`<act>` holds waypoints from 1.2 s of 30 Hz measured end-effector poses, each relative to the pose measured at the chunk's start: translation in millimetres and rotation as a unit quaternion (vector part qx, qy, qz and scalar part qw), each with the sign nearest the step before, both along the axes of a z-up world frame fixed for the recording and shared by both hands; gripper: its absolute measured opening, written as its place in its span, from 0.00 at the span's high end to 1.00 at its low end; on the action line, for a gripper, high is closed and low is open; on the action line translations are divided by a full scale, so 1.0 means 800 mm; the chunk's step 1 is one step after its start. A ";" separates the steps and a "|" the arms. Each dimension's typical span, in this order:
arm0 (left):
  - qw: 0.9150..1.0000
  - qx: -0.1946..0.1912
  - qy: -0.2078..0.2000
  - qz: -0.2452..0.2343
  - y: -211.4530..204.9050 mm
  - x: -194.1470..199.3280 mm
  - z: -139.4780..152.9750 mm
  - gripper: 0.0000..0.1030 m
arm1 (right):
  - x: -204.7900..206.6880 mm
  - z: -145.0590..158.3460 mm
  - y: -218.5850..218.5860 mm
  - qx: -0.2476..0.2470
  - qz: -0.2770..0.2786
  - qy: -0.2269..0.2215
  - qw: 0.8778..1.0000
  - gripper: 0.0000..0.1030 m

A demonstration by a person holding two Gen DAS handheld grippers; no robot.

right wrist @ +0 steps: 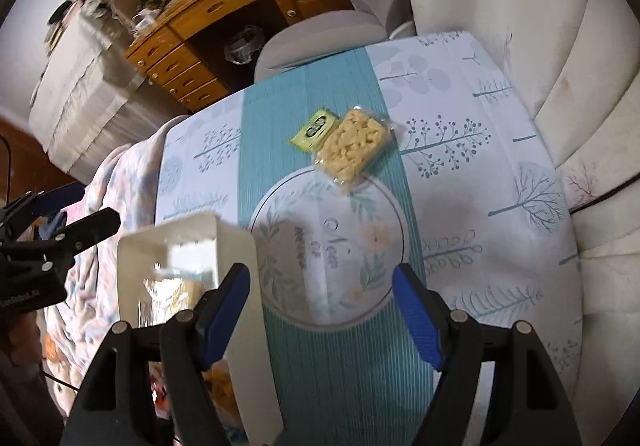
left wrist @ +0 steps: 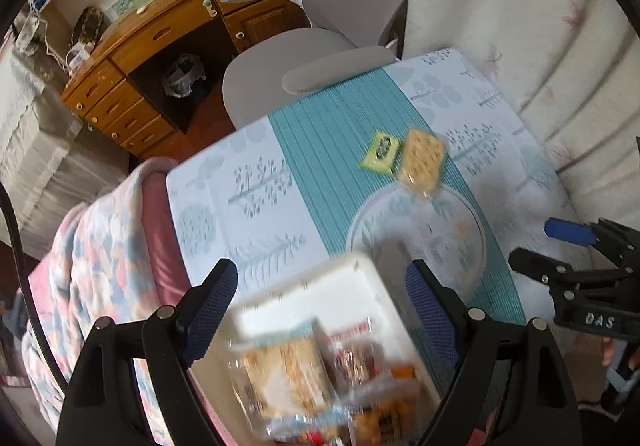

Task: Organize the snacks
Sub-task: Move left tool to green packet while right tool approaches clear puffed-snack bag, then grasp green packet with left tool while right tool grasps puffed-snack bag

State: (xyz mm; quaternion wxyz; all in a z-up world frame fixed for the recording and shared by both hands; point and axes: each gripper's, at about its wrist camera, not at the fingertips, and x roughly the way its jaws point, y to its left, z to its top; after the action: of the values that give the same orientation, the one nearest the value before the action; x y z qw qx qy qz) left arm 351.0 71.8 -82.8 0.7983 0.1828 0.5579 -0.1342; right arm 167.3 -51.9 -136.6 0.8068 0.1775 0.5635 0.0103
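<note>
Two wrist views, steeply downward, close over the table [right wrist: 460, 126], sharing its snacks and box

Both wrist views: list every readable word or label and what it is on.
"DAS": white letters on the right hand-held gripper's black body.
"New": script on the round emblem of the tablecloth; the words under it are unreadable.
Green packet: logo too small.
Snacks in the white box: print blurred.

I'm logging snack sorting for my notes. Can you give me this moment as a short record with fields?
surface: table with a tree-print cloth
bin: white box at the table's near left edge, snack packets inside
loose snacks: green packet and clear-wrapped cracker pack, side by side
left gripper: jaws open, above the box
right gripper: jaws open, nothing between them
</note>
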 end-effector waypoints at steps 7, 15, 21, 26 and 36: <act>1.000 0.004 0.003 0.006 -0.037 0.078 -0.042 0.17 | 0.051 -0.036 -0.023 0.017 -0.026 0.018 0.999 0.28; 0.999 -0.002 0.016 -0.027 -0.077 0.139 -0.103 0.17 | 0.098 -0.078 -0.036 0.036 -0.039 0.021 0.998 0.28; 0.998 -0.010 0.035 -0.049 -0.104 0.168 -0.150 0.17 | 0.121 -0.104 -0.034 0.040 -0.042 0.006 0.998 0.28; 0.997 -0.022 0.065 -0.047 -0.116 0.179 -0.183 0.17 | 0.133 -0.127 -0.027 0.029 -0.032 -0.009 0.999 0.28; 0.993 -0.029 0.109 -0.039 -0.131 0.190 -0.229 0.17 | 0.147 -0.156 -0.013 -0.015 -0.045 -0.047 0.998 0.27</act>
State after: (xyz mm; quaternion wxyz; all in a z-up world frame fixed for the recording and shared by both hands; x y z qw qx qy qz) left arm 502.7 -33.4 -266.0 0.7320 0.1655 0.6296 -0.2009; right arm 284.9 -62.0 -261.4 0.8347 0.1894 0.5165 -0.0258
